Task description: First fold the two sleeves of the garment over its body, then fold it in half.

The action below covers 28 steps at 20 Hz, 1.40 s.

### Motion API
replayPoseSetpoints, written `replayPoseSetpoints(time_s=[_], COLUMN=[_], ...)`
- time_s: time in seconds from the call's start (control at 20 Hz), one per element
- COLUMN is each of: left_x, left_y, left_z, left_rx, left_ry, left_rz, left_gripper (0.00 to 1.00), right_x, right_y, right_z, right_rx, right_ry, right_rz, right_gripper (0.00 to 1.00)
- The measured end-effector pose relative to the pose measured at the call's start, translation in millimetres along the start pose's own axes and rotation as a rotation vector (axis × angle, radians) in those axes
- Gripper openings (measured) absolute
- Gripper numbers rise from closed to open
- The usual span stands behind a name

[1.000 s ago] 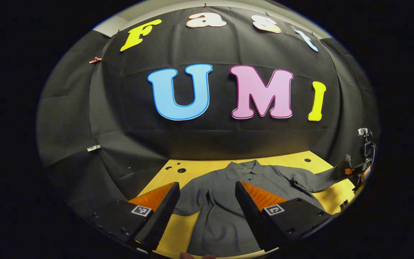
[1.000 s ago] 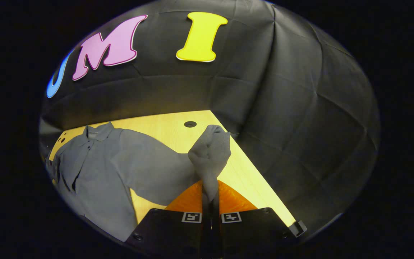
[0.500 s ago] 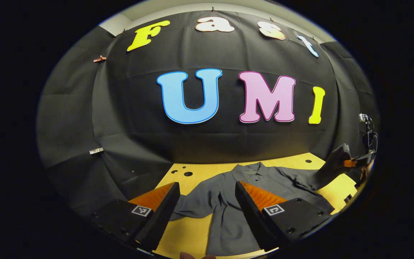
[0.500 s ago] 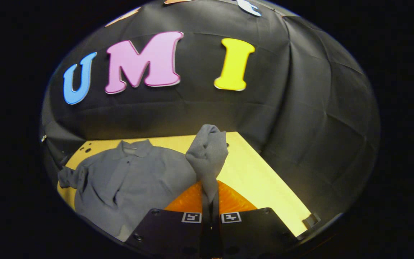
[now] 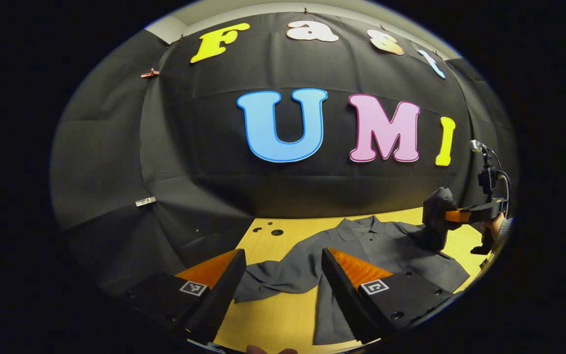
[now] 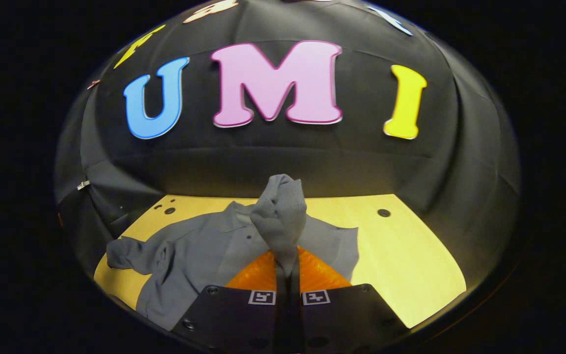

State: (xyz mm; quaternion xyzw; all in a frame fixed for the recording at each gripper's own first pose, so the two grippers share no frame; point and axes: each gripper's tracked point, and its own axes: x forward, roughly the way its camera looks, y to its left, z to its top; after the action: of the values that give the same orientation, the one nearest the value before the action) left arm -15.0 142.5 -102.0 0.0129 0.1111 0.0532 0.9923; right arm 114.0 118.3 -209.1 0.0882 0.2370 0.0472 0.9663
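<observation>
The right claw [image 6: 287, 268] is clamped on the grey polo shirt's bunched sleeve [image 6: 280, 221]; let go carelessly, it could land crumpled; the left claw [image 5: 283, 282] hangs apart above the pale wooden desk [image 5: 283, 319].

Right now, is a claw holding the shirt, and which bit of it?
Yes. The right claw is shut on the end of one sleeve of the grey shirt, lifted over its body. The left claw is open and holds nothing.
</observation>
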Motion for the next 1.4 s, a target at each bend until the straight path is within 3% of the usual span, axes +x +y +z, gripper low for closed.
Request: replayPoseSetpoints(time_s=[0.5, 0.9, 1.1, 1.35, 1.4], left_x=[9, 8, 16, 36, 42], left_y=[49, 77, 86, 88, 88], left_z=[-38, -66, -72, -82, -86], left_rx=[-0.049, -0.087, -0.087, -0.095, -0.101], left_ry=[0.051, 0.090, 0.095, 0.106, 0.111], left_rz=[0.078, 0.144, 0.157, 0.142, 0.137], left_gripper=[0.97, 0.98, 0.98, 0.98, 0.98], right_x=[71, 106, 105, 97, 94], right_y=[99, 140, 157, 164, 168], right_z=[-76, -140, -155, -149, -148], right_rx=[-0.088, -0.096, -0.035, 0.041, 0.056], right_ry=[0.137, 0.283, 0.341, 0.356, 0.361], right_rz=[0.075, 0.093, 0.132, 0.172, 0.186], right_gripper=[0.05, 0.08, 0.23, 0.30, 0.39])
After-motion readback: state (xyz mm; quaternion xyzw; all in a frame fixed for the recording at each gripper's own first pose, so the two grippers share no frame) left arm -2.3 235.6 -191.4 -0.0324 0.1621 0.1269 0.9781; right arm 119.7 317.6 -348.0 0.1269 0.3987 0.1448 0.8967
